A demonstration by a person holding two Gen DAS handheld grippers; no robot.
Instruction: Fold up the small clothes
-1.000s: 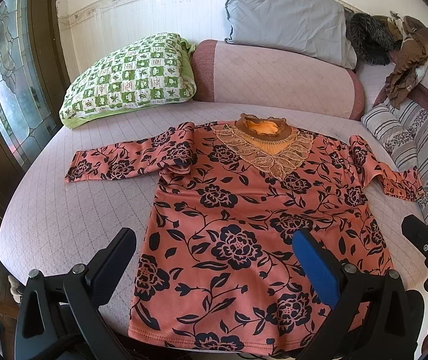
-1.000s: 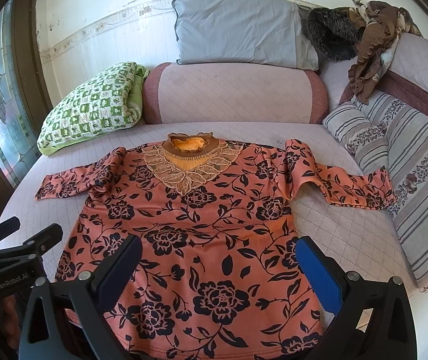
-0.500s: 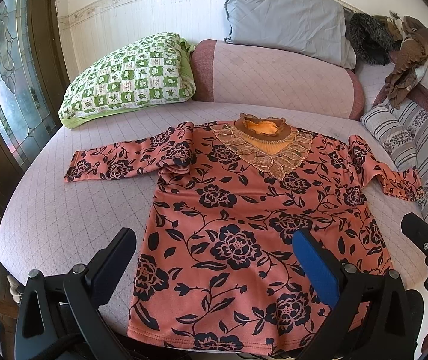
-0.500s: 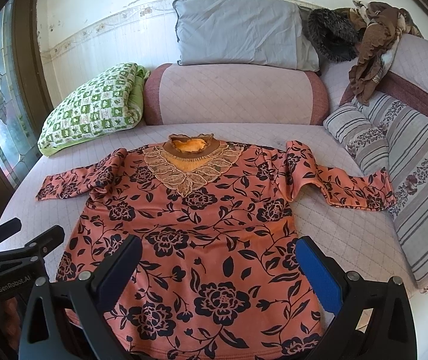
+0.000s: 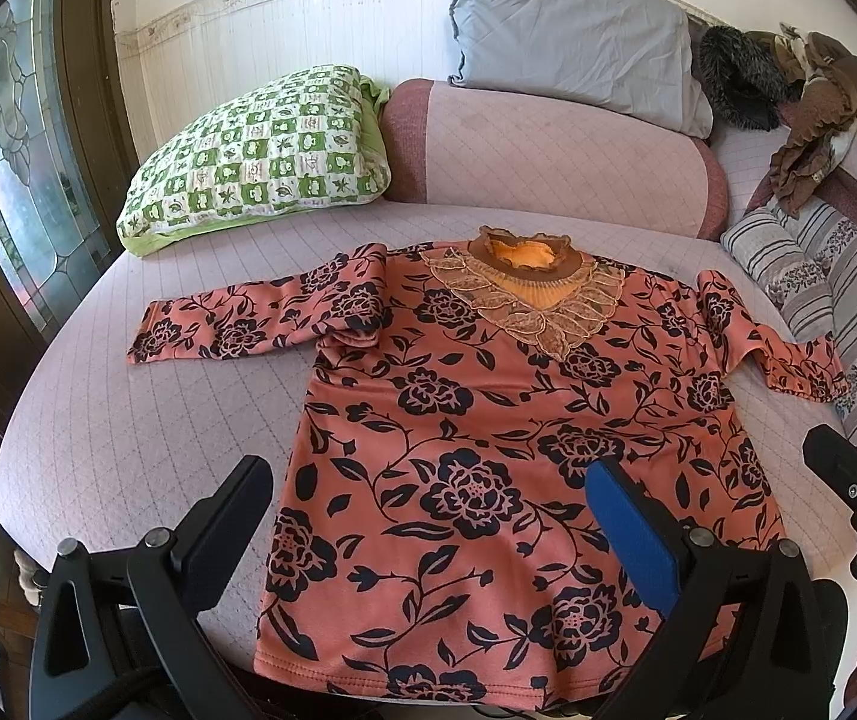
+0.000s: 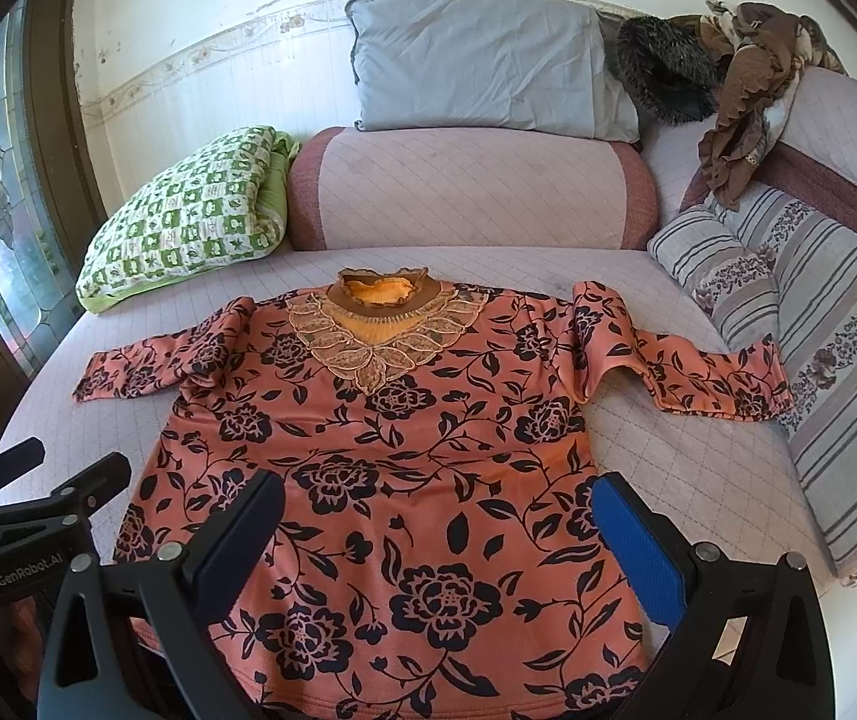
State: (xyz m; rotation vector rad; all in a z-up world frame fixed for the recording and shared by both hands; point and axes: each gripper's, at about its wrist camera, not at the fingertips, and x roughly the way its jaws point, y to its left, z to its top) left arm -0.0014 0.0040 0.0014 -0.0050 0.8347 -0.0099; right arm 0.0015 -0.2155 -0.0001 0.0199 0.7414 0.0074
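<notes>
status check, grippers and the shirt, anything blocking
Both hand-held grippers, left and right, open, empty. Floral shirt flat, unfolded, sleeves out. Nothing on it.

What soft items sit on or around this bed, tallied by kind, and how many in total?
Floral tops: 1
Loose pillows: 3, namely green checked, grey, striped
Pink bolsters: 1
Heaps of brown clothes: 1
Total: 6
Both claws, left and right, are open and hold nothing.
</notes>
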